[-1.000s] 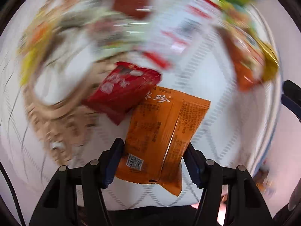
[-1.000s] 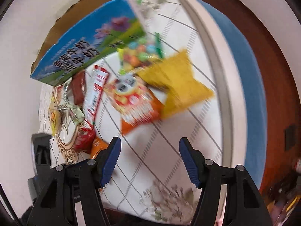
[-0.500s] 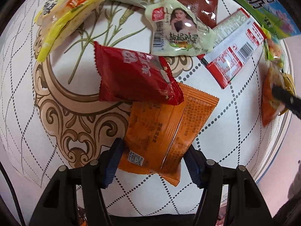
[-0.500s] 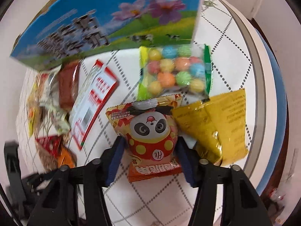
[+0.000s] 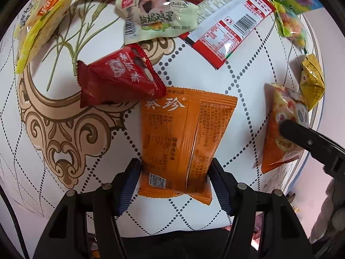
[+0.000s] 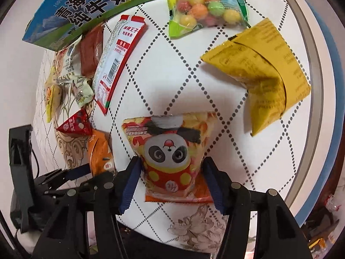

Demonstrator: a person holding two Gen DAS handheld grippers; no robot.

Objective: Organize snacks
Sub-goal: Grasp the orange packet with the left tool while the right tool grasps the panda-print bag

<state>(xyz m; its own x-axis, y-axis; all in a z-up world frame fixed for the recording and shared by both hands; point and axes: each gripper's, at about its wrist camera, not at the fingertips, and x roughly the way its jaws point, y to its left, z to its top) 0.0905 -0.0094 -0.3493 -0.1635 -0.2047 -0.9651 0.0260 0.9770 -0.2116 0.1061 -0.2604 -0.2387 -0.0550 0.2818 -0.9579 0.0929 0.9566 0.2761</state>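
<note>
My left gripper [image 5: 173, 179] is shut on the lower end of an orange snack packet [image 5: 183, 133], which lies back-side up over the white patterned table [image 5: 248, 82]. A red packet [image 5: 116, 82] touches its top left corner. My right gripper [image 6: 170, 179] straddles a puffy red-and-orange packet with a panda on it [image 6: 168, 151]. Its pads touch the packet's sides while the jaws are opening. In the left wrist view that panda packet [image 5: 280, 129] stands on edge at the right, with a black finger [image 5: 301, 138] of the right gripper across it.
A yellow packet [image 6: 263, 71] and a bag of coloured candy balls [image 6: 207, 6] lie beyond the panda packet. A long red-and-white packet [image 6: 116, 60], a pale green packet [image 5: 157, 15] and a yellow cracker packet [image 5: 41, 21] lie further left. A blue-green milk carton box [image 6: 86, 6] stands behind. The table's rim [image 6: 319, 86] curves at the right.
The right gripper came down from above bare table onto the panda packet and closed around it. The left gripper kept the orange packet throughout, and its view steadied.
</note>
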